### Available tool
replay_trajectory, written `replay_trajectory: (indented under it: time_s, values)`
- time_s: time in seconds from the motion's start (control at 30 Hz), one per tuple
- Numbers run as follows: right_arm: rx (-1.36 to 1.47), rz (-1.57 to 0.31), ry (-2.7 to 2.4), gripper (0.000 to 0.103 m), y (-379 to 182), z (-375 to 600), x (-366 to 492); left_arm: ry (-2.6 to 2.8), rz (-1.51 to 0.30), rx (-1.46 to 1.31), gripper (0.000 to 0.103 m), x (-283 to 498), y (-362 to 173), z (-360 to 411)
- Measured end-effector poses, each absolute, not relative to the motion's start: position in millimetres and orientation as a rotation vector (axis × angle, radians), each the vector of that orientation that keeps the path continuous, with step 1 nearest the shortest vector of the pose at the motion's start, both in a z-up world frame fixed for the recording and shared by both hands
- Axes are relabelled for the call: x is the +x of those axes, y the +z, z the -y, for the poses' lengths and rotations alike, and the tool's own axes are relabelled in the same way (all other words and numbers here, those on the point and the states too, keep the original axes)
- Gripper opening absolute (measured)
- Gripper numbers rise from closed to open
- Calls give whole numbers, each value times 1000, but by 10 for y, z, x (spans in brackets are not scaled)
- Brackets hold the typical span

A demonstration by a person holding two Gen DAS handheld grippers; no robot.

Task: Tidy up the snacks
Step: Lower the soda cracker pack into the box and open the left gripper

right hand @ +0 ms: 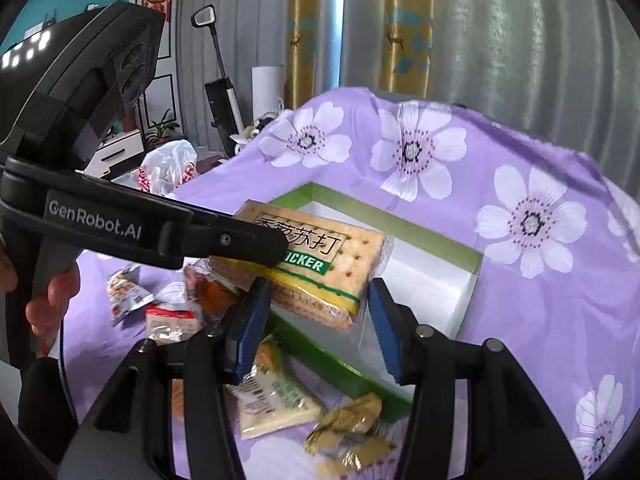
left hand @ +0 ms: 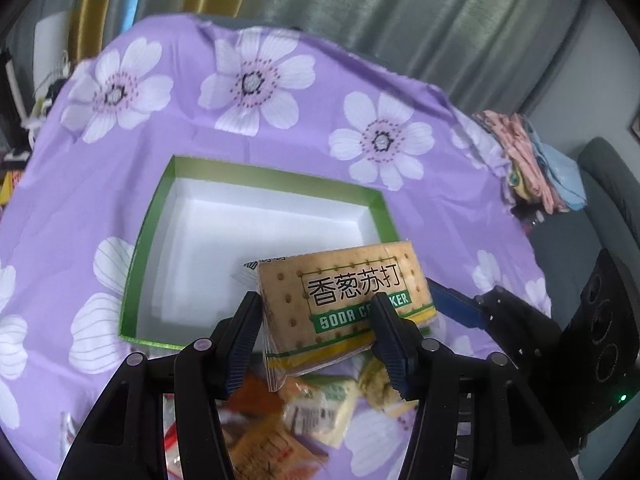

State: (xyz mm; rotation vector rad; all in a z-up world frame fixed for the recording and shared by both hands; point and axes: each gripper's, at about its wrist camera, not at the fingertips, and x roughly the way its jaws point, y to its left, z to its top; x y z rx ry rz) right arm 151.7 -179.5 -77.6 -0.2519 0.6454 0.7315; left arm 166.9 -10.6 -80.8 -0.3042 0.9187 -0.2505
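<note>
Up close through the left wrist camera, the left gripper (left hand: 316,320) has its two fingers partly closed on a pack of soda crackers (left hand: 344,300), one pad on each side of it, so the pack hangs above the near edge of a green box (left hand: 152,220) with a white inside. That box lies open on a purple flowered cloth (left hand: 280,120) spread over the table, roughly in its middle. Below the fingers, near the table's front edge, loose snack packets (left hand: 320,408) lie scattered on the cloth. At the right, the blue-padded tip of the right gripper (left hand: 456,306) reaches toward the cracker pack's right end; whether it touches there I cannot tell. From the right wrist camera, the right gripper (right hand: 316,320) stands partly open with the cracker pack (right hand: 320,276) between its fingers, and the clear wrapper seems to meet them, though I cannot tell whether they press. The left gripper (right hand: 276,248) comes in from the left, a hand (right hand: 56,300) on its handle. The green box (right hand: 472,264) sits just behind the pack, small packets (right hand: 280,400) in front of it.
</note>
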Motion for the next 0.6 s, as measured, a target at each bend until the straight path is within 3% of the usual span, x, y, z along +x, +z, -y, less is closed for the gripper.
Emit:
replay_trajectory:
  time_s: [0.2,0.23,0.3,0.33,0.53,0.6]
  values:
    - [-224,-706,709,56,-996,1744,1731,-244,-980,-305,57,1937,-1030,89]
    - [-218,-721,692,56,-1033,1737,1776,-229,-988,-311,59,1977,-1066,69]
    - [-192,-757,655,58,-1102,1744,1852,-196,-1012,-317,83,2014,-1128,25]
    - [-171,-767,653,59,-1114,1767,1854,-182,-1015,-325,86,2005,-1146,-16]
    - [-106,-750,633,69,-1004,1985,1616,-134,-996,-357,87,1773,-1059,-279]
    - [-89,-750,629,71,-978,2044,1526,-119,-977,-357,93,1637,-1001,-348]
